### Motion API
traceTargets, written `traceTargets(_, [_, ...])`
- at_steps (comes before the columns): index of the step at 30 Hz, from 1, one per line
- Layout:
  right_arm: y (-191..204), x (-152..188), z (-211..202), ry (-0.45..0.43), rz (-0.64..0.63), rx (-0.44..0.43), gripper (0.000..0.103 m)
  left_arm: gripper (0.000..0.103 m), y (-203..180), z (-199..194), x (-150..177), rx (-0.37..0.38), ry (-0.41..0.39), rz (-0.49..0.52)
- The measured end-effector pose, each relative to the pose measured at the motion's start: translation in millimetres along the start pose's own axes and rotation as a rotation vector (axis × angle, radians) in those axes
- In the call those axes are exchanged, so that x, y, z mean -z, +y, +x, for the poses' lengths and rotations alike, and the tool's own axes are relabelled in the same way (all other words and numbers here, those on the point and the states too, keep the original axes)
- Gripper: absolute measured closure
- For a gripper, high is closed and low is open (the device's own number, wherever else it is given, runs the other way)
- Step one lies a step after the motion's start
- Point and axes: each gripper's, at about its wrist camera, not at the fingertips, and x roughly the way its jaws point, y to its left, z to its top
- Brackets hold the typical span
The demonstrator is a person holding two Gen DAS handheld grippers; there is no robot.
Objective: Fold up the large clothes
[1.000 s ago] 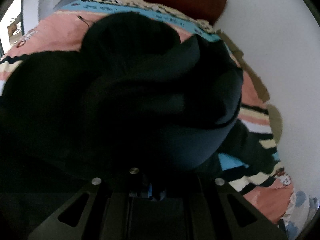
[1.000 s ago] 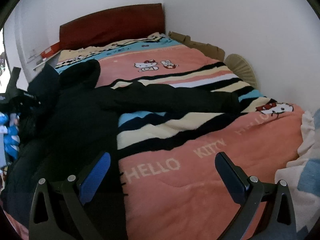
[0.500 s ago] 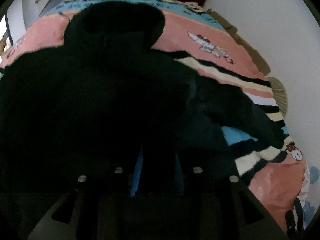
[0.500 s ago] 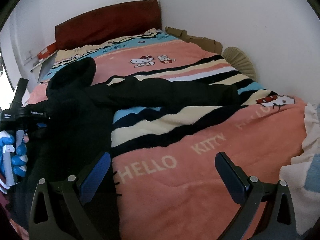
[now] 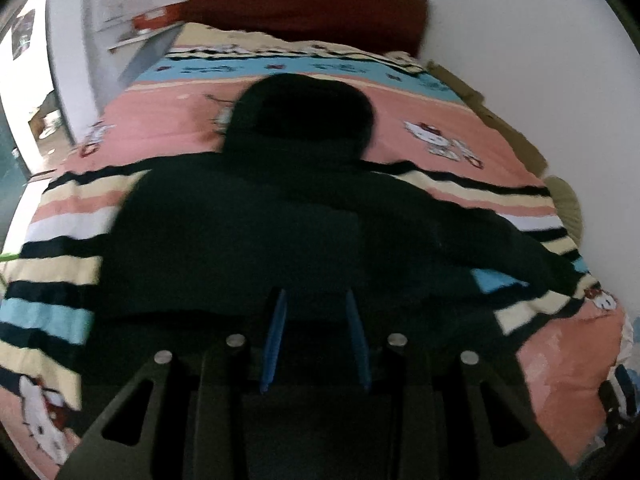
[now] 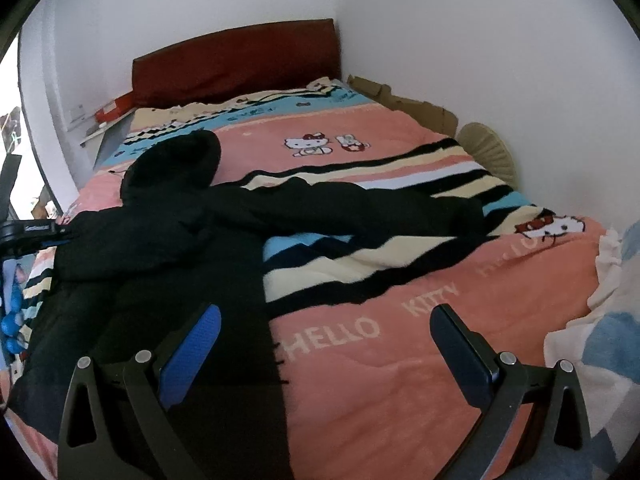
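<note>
Your black hooded jacket [image 6: 168,248] lies flat on the bed, on its left half as your right wrist camera sees it. Its long axis runs along the bed: the hood [image 5: 300,120] points at the dark red headboard [image 6: 236,60] and the hem lies toward you at the foot. One sleeve [image 6: 352,208] stretches straight out across the bed toward the wall, at a right angle to the body, its cuff ending near the cat print at the blanket's edge. The other sleeve looks folded over the chest.

The bed carries a pink Hello Kitty blanket [image 6: 400,344] with black, cream, white and blue stripes. White walls meet in the corner behind the headboard; flattened cardboard [image 6: 404,104] and a pale round fan [image 6: 488,148] are wedged between the mattress and the side wall. A red box [image 6: 114,110] sits on a ledge left of the headboard.

Your left gripper [image 5: 316,332] hangs over the jacket's lower body; its jaws have just been opening and stand partly apart, nothing between the blue pads. Your right gripper [image 6: 326,344] is spread wide and empty, its left finger over the jacket's hem and its right finger over bare blanket.
</note>
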Motion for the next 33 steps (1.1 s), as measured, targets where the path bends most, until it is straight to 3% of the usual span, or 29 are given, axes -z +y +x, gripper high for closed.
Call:
traceTargets(7, [42.4, -20.5, 16.5, 0.005, -0.071, -0.032, 0.001, 0.073, 95.7, -13.5, -8.2, -0.090, -0.030, -0.077])
traceTargets(13, [108.7, -63.8, 57.1, -0.011, -0.152, -0.100, 0.001, 0.073, 151.5, 8.0, -21.2, -0.110, -0.038, -0.133])
traceTargets(22, [227.9, -103.6, 149.1, 0.010, -0.262, -0.211, 0.001, 0.073, 159.2, 79.1, -38.5, -0.068, -0.034, -0.125])
traceTargets(26, [254.2, -96.5, 194.3, 0.061, -0.276, -0.228, 0.001, 0.073, 155.1, 111.1, -26.7, -0.095, -0.005, -0.090])
traceTargets(27, [258.6, -93.2, 205.7, 0.077, -0.280, -0.228, 0.001, 0.068, 154.2, 118.3, -22.6, -0.108, 0.004, -0.076])
traceTargets(33, [254.0, -63.1, 270.4, 0.203, -0.285, -0.182, 0.001, 0.065, 155.7, 142.8, -9.7, -0.119, 0.035, -0.058])
